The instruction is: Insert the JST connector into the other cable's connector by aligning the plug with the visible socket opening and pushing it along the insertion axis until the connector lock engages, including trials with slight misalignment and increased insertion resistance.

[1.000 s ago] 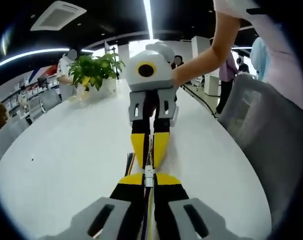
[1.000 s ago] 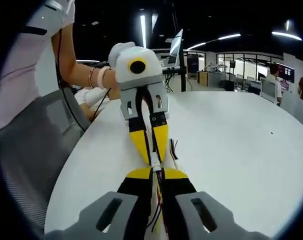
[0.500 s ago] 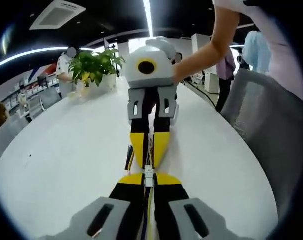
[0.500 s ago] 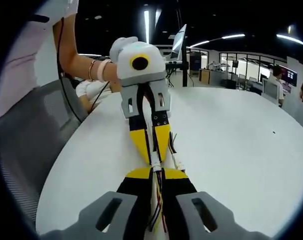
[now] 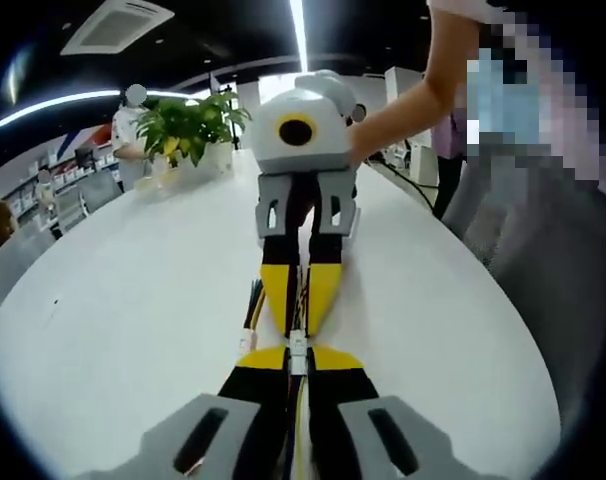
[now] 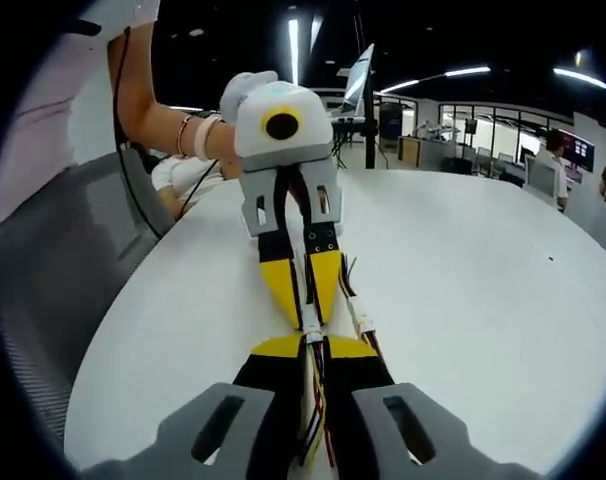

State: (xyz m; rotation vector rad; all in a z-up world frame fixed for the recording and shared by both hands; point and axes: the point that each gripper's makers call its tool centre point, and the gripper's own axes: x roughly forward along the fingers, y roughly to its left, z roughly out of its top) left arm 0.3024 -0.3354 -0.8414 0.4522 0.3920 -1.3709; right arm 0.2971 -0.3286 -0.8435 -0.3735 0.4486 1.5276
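Over the white table [image 5: 133,330] my two grippers meet tip to tip. In the left gripper view, my left gripper [image 5: 298,356] is shut on a small white JST connector [image 5: 298,345] with coloured wires running back between the jaws. The right gripper [image 5: 297,328] comes in from above, its yellow fingers [image 5: 275,290] shut on the other cable's connector, right against mine. In the right gripper view, my right gripper [image 6: 311,350] is shut on wires, and the white connector [image 6: 310,324] bridges to the left gripper [image 6: 308,312]. Whether the two connectors are fully seated is hidden.
A loose spare cable [image 5: 251,315] lies on the table beside the grippers and shows as a cable [image 6: 361,318] in the right gripper view. A potted plant [image 5: 188,130] stands at the far end. A grey chair back [image 6: 53,290] sits at the table's edge. The person's arms hold both grippers.
Both views have shifted slightly with the hands. The grippers stay tip to tip on the connectors. The spare cable on the table shows more fully now.
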